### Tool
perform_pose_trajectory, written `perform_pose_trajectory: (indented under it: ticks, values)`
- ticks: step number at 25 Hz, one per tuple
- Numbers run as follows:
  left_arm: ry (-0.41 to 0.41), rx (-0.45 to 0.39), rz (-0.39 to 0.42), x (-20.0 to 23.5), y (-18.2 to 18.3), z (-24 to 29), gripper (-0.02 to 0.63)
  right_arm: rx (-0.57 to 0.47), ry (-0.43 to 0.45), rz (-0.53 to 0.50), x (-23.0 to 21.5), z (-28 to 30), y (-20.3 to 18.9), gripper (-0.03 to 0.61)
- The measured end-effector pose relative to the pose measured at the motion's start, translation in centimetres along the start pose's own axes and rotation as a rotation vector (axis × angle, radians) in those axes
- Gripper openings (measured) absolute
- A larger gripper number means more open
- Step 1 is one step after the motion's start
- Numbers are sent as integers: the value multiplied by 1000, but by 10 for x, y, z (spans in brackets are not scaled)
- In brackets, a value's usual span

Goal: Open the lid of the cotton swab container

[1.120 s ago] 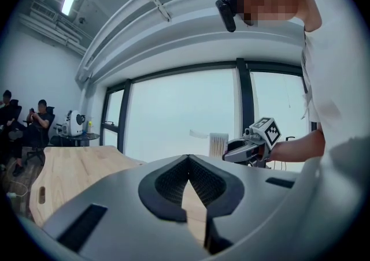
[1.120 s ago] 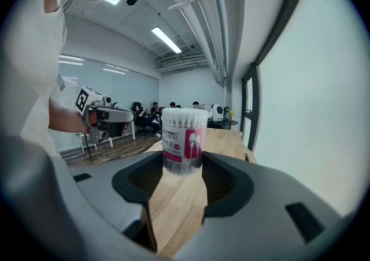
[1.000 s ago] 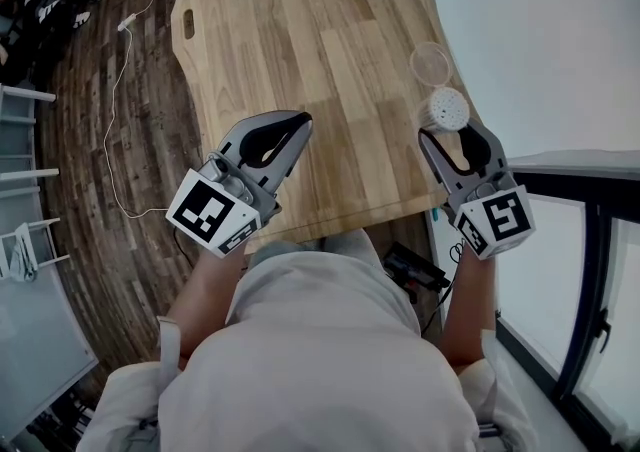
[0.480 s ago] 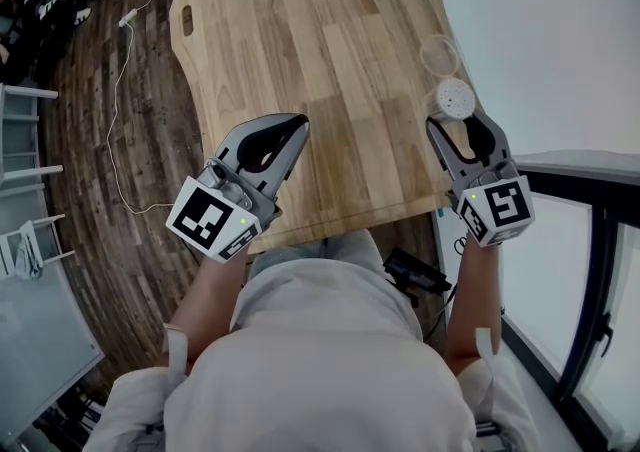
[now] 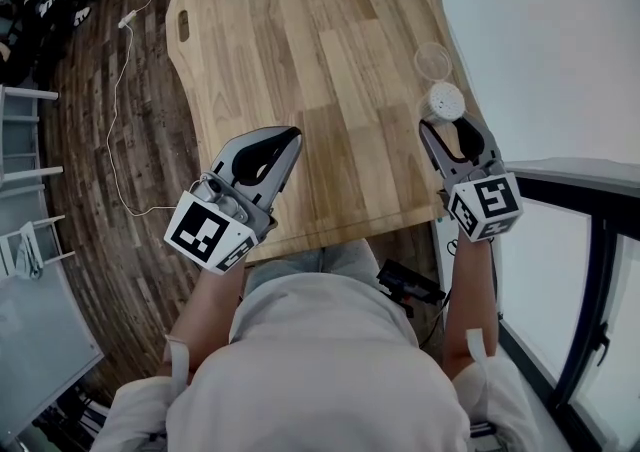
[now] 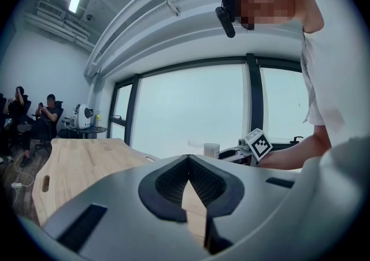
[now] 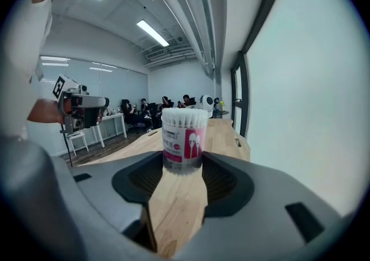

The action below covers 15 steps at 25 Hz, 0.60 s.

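Note:
The cotton swab container (image 5: 443, 100) stands upright near the table's right edge, its white swab tips bare on top. In the right gripper view it is a clear tub with a pink label (image 7: 184, 138). A clear round lid (image 5: 432, 60) lies on the wood just beyond it. My right gripper (image 5: 446, 124) is open, and the container stands at its fingertips (image 7: 184, 160); I cannot tell whether they touch it. My left gripper (image 5: 289, 136) is shut on nothing (image 6: 188, 160), low over the table's near edge at the left. It sees the container (image 6: 211, 150) far off.
The wooden table (image 5: 300, 30) has a slot hole (image 5: 186, 23) near its left edge. A window wall runs along the right. A white cable (image 5: 118, 110) lies on the dark plank floor at the left. Several people sit at the far end of the room (image 7: 165, 104).
My right gripper has come down and a little closer to the container, which has stayed beside its lid. The left gripper has hardly moved.

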<state>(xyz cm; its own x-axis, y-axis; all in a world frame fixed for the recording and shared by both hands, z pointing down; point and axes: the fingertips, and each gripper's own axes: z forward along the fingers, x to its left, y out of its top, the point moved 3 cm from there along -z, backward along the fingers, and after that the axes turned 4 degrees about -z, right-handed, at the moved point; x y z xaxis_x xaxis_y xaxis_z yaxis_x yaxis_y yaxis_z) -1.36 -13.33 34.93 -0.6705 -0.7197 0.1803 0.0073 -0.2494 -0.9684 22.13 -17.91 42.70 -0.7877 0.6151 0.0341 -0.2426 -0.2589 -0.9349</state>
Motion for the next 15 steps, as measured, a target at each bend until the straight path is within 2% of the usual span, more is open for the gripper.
perform_pose_trajectory:
  ticks: [11, 15]
  values:
    - [22, 14, -14, 9, -6, 3, 14, 32, -23, 179, -29, 32, -47, 225]
    - [28, 19, -21, 12, -9, 4, 13, 53, -45, 194, -36, 46, -65, 225]
